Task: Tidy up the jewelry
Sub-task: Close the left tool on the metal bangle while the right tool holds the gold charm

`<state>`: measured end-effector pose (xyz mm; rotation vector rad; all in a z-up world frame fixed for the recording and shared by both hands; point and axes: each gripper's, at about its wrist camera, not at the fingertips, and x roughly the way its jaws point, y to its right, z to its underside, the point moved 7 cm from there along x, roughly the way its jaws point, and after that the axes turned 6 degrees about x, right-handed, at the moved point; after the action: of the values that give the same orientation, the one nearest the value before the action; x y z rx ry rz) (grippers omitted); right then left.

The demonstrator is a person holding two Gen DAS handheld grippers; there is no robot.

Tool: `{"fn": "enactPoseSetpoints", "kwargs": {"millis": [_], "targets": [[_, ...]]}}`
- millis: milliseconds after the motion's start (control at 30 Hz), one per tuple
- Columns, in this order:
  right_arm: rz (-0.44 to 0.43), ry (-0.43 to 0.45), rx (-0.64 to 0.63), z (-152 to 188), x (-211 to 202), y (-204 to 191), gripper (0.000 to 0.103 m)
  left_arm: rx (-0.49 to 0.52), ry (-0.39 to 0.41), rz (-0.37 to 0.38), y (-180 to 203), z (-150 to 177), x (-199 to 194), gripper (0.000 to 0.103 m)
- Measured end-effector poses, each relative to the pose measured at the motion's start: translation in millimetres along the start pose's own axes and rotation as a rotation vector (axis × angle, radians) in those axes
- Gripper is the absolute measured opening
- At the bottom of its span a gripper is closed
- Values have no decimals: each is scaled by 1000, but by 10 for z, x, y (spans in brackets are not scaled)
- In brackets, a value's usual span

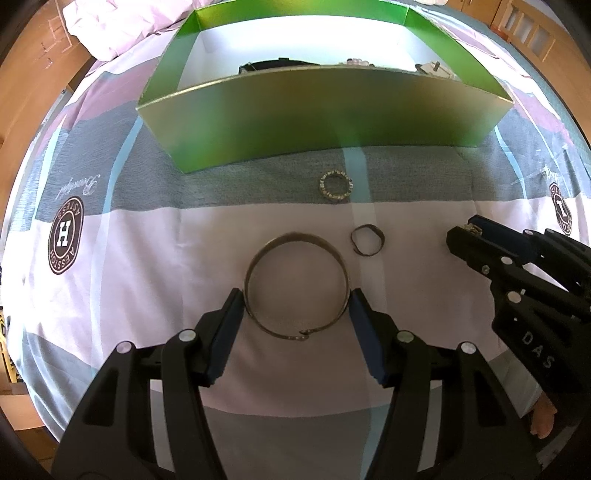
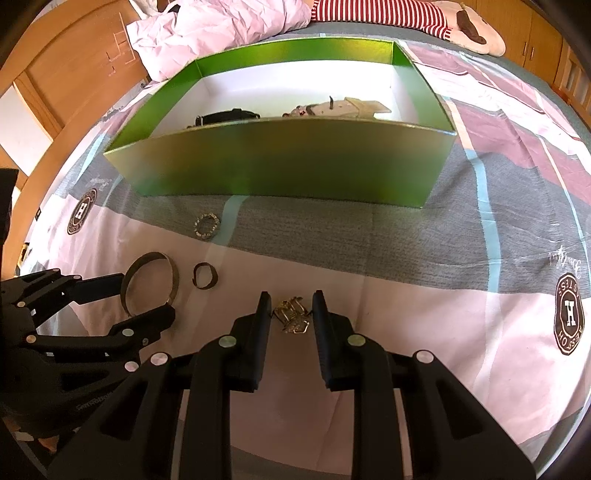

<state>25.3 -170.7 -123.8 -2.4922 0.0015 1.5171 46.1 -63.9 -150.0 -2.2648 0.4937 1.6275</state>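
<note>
A wide metal bangle (image 1: 295,239) lies on the bedspread, and my left gripper (image 1: 295,295) is shut on it, a pad against each side. In the right wrist view the same bangle (image 2: 151,256) sits between the left gripper's (image 2: 147,295) fingers. My right gripper (image 2: 291,295) is shut on a small gold jewelry piece (image 2: 291,315) resting on the cloth; from the left it appears at the right edge (image 1: 461,234). A rhinestone ring (image 1: 335,186) and a small dark open band (image 1: 366,240) lie loose between the bangle and the green box (image 1: 325,110).
The open green box (image 2: 280,162) with a white floor holds a black watch (image 2: 225,116) and pale jewelry pieces (image 2: 343,107). A crumpled pink quilt (image 2: 221,29) and a striped plush toy (image 2: 388,14) lie beyond it. Wooden furniture (image 2: 55,74) borders the bed.
</note>
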Motion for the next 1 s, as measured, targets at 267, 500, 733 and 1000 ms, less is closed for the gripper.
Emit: {"fn": "enactPoseSetpoints", "kwargs": {"millis": [267, 500, 733, 1000], "targets": [[-4, -16, -7, 27, -28, -6, 24, -7, 3, -13, -59, 9, -10, 60], [1, -23, -13, 19, -25, -3, 24, 1, -8, -18, -14, 10, 14, 60], [10, -39, -3, 20, 21, 13, 24, 2, -11, -19, -17, 17, 35, 60], [7, -45, -7, 26, 18, 9, 24, 2, -11, -19, -20, 15, 36, 60]]}}
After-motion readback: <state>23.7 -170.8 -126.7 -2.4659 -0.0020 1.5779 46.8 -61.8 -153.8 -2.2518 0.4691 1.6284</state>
